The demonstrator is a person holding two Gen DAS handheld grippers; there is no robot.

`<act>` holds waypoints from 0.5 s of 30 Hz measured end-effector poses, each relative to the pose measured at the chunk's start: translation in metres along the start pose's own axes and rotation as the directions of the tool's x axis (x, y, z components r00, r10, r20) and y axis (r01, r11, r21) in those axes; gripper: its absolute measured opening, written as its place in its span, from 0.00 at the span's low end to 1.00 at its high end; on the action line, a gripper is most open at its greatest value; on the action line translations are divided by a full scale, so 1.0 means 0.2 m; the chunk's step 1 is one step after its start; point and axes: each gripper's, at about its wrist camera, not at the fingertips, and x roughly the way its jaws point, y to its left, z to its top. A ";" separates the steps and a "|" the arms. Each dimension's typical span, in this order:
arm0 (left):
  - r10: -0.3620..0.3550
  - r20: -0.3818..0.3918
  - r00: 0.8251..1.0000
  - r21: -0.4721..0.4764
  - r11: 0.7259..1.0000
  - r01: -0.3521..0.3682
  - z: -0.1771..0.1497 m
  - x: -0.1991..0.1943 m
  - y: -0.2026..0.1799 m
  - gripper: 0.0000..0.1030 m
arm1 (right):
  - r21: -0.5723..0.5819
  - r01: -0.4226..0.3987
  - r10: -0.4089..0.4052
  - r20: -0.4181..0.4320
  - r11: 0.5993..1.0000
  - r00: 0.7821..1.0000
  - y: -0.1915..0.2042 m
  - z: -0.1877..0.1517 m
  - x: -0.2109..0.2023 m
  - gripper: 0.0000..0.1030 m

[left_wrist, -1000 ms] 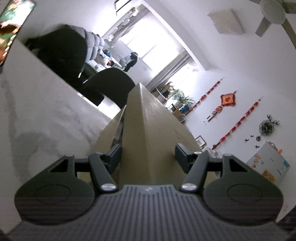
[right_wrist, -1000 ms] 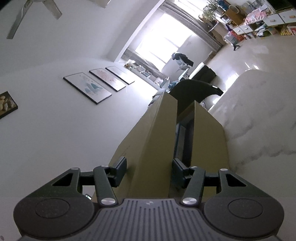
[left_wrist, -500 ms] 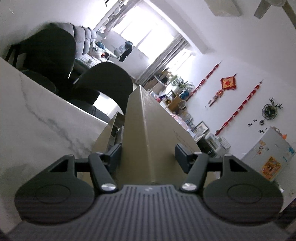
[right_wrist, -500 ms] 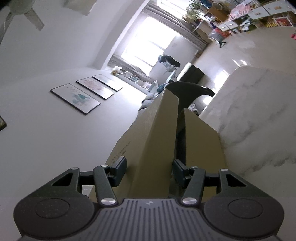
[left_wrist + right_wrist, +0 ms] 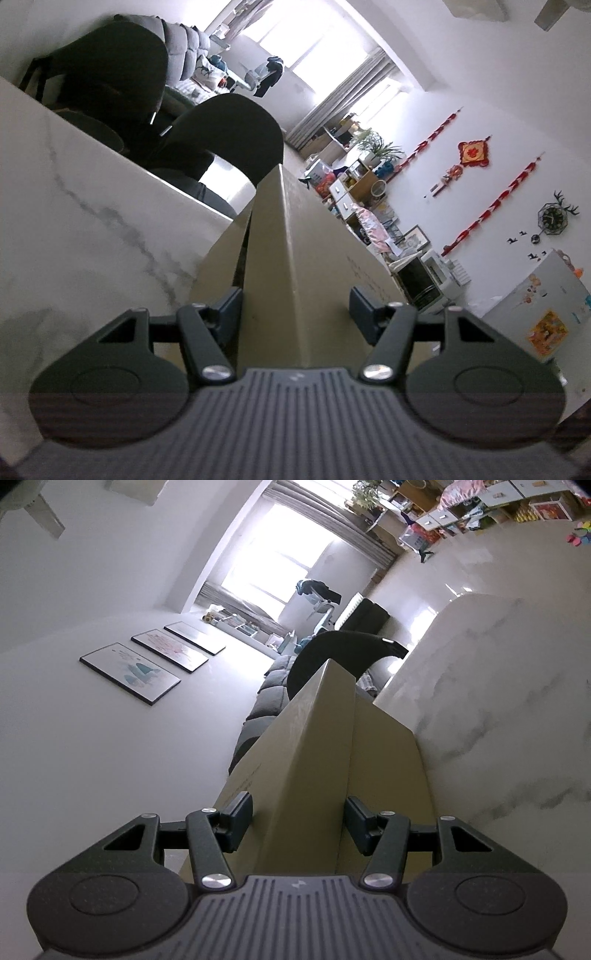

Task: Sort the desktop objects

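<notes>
A brown cardboard box (image 5: 317, 251) fills the middle of the left wrist view, one folded edge running straight away from the camera. My left gripper (image 5: 295, 310) is shut on it, a pad against each face of that edge. A dark slit shows between the box wall and a flap (image 5: 221, 266). In the right wrist view the same box (image 5: 314, 738) stands the same way, and my right gripper (image 5: 298, 816) is shut on its edge with both pads touching cardboard. The box's underside and contents are hidden.
A white marble table (image 5: 92, 221) lies left of the box in the left wrist view and to the right (image 5: 498, 720) in the right wrist view. Black chairs (image 5: 229, 136) stand beyond its far edge. A grey sofa (image 5: 266, 701) lines the wall.
Both views have swung and dipped, so more of the marble table and the room's floor shows. The box has travelled with both grippers; the grips look unchanged.
</notes>
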 end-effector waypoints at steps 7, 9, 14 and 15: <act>0.006 -0.006 1.000 -0.005 1.000 -0.006 -0.02 -0.04 0.01 0.61 | 0.015 0.016 -0.015 -0.019 1.000 1.000 -0.03 -0.03 -0.01 0.56; 0.005 -0.006 1.000 -0.005 1.000 -0.005 -0.03 -0.06 0.01 0.61 | 0.015 0.016 -0.015 -0.020 1.000 1.000 -0.02 -0.04 -0.03 0.56; -0.002 -0.001 1.000 -0.011 1.000 0.002 -0.05 -0.10 0.02 0.61 | 0.001 0.027 -0.027 -0.021 1.000 0.999 0.01 -0.07 -0.06 0.57; -0.003 0.000 1.000 -0.012 1.000 0.003 -0.05 -0.11 0.02 0.61 | 0.001 0.028 -0.028 -0.022 1.000 0.999 0.01 -0.07 -0.07 0.57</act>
